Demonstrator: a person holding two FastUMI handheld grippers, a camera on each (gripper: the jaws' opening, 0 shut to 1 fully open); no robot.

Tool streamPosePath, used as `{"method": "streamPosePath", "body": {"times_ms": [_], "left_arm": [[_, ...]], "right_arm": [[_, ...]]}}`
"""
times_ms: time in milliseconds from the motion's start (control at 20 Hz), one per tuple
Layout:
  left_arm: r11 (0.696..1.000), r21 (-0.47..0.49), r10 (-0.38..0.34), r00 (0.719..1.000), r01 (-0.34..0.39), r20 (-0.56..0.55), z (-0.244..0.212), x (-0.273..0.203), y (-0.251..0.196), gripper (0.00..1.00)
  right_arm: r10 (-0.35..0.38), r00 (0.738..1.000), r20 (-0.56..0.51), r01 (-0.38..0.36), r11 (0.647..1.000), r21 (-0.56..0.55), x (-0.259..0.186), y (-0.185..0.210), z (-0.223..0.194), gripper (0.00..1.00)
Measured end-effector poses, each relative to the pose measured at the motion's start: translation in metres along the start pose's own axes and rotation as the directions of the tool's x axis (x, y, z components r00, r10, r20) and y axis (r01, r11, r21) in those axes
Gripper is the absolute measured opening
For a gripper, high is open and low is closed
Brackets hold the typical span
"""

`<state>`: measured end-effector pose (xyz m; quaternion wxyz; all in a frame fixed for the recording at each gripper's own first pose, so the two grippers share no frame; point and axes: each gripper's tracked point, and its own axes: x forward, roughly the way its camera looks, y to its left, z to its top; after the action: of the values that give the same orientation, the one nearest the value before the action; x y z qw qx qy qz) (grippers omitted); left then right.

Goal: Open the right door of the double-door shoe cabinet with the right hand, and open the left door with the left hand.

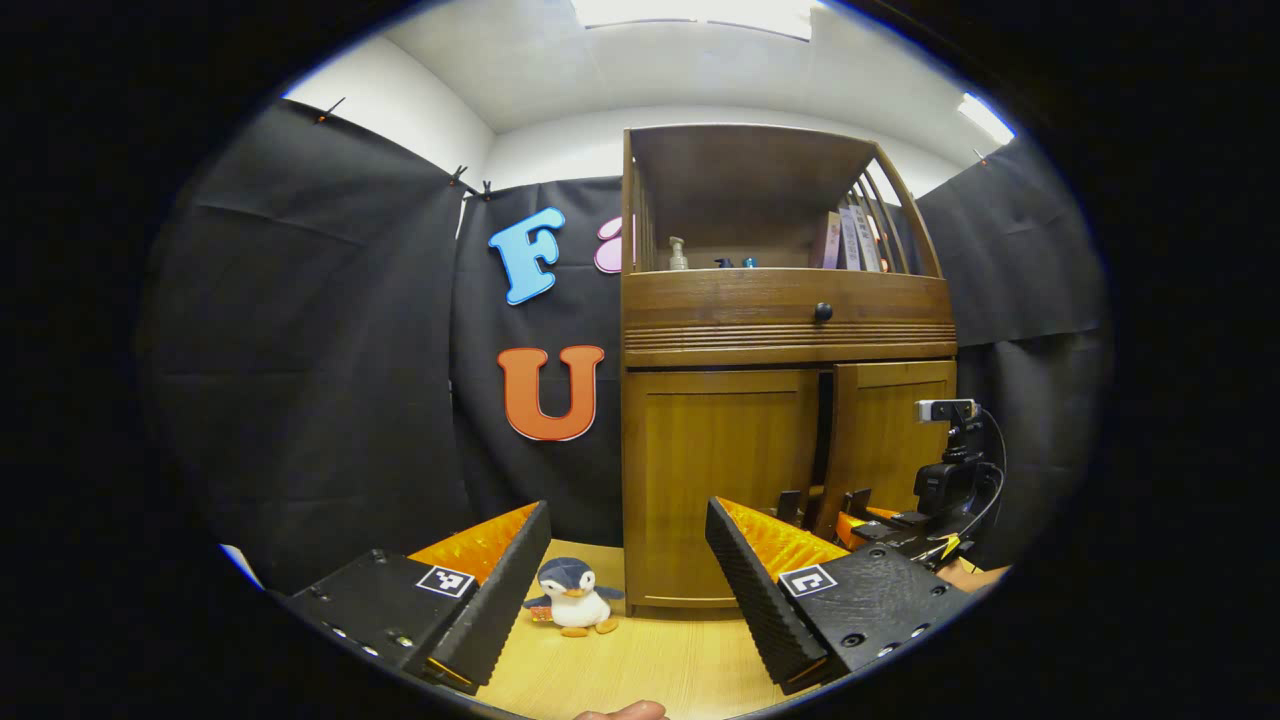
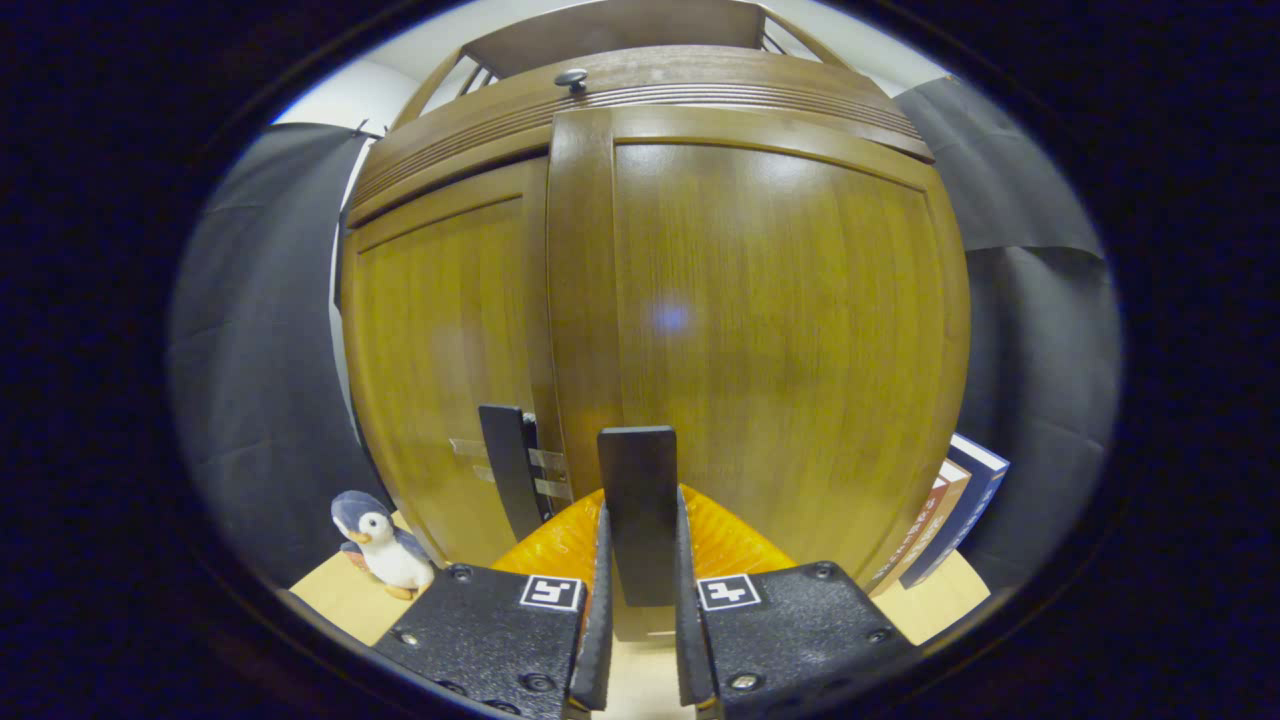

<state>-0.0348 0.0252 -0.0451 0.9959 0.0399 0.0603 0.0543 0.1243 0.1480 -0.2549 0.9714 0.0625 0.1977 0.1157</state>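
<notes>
My right gripper [image 2: 640,610] clamps the upright handle [image 2: 638,510] of the right door [image 2: 780,330], which stands ajar; the left door [image 1: 718,480] is flush. My left gripper [image 1: 625,590] gapes wide, holding nothing.

Glossy wooden cabinet [image 2: 760,330], plush penguin [image 1: 575,597].

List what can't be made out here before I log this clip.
- Cabinet interior: left gripper view, the gap beside the ajar right door is narrow and dark.
- Shelf items: left gripper view, too small to identify.
- Books: right gripper view, mostly behind the right door.
- Handle: right gripper view, lower end hidden between the right claw's fingers.
</notes>
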Motion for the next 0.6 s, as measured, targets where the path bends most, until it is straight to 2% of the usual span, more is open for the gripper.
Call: {"method": "streamPosePath", "body": {"times_ms": [600], "left_arm": [[0.995, -0.015, -0.095, 0.995, 0.095, -0.012, -0.004, 0.002, -0.052, 0.95]], "right_arm": [[0.033, 0.999, 0.014, -0.032, 0.998, -0.054, -0.063, -0.019, -0.011, 0.29]]}}
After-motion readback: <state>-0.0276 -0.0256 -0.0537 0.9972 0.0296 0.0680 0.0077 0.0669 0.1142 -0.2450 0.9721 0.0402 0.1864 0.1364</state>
